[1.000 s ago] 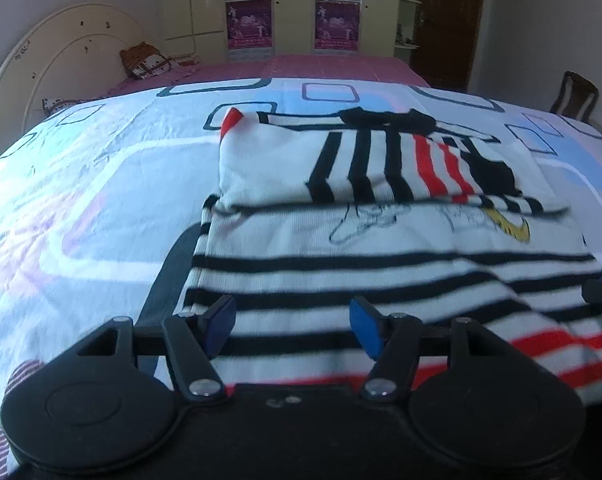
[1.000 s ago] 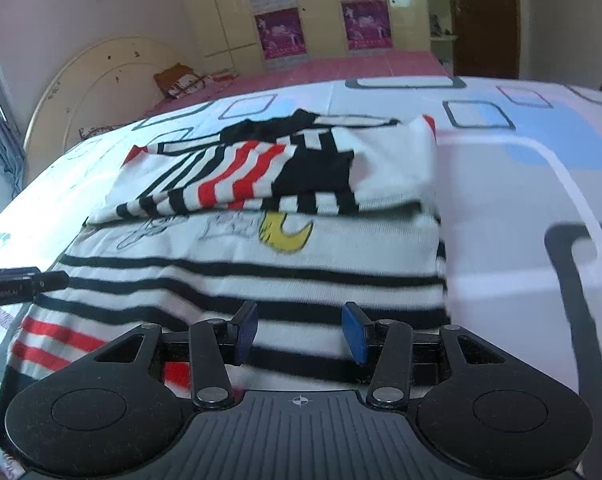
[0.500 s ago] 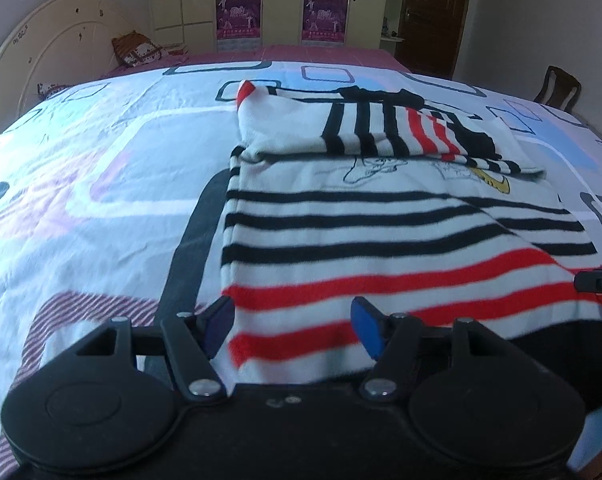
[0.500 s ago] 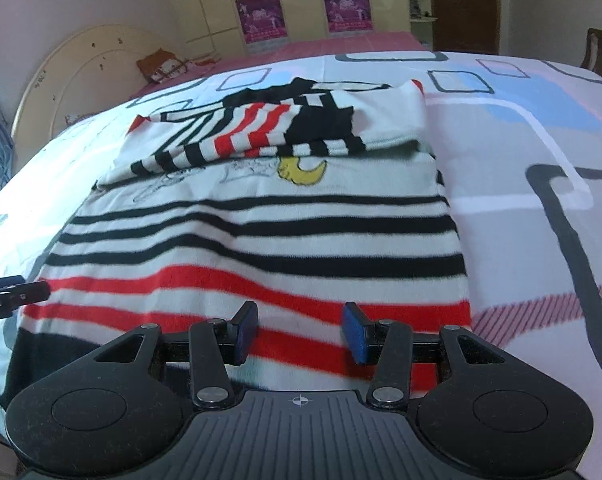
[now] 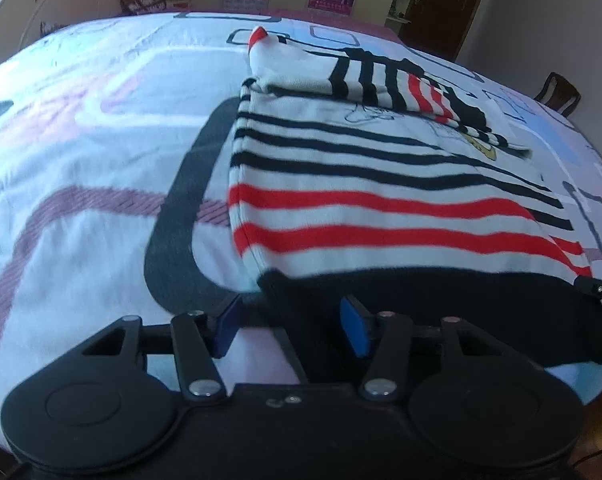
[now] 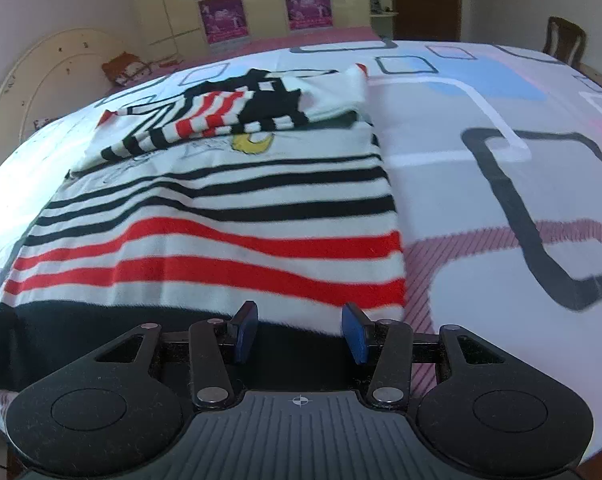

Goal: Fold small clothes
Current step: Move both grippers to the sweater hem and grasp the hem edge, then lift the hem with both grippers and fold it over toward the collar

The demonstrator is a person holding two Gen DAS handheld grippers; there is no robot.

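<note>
Striped shirt (image 5: 381, 200): flat on our bedsheet (image 5: 81, 140), sleeves folded in, black hem nearest. Left gripper (image 5: 289, 328), jaws just closing around the hem corner, and right gripper (image 6: 299, 332), spread, empty: poised for lifting.

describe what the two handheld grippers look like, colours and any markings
Both are matte black plastic with two round discs at the base and silver rivets on the linkages. The left gripper and right gripper have blue pads. The right's ribbed grey housing bears a small crosshair mark.
</note>
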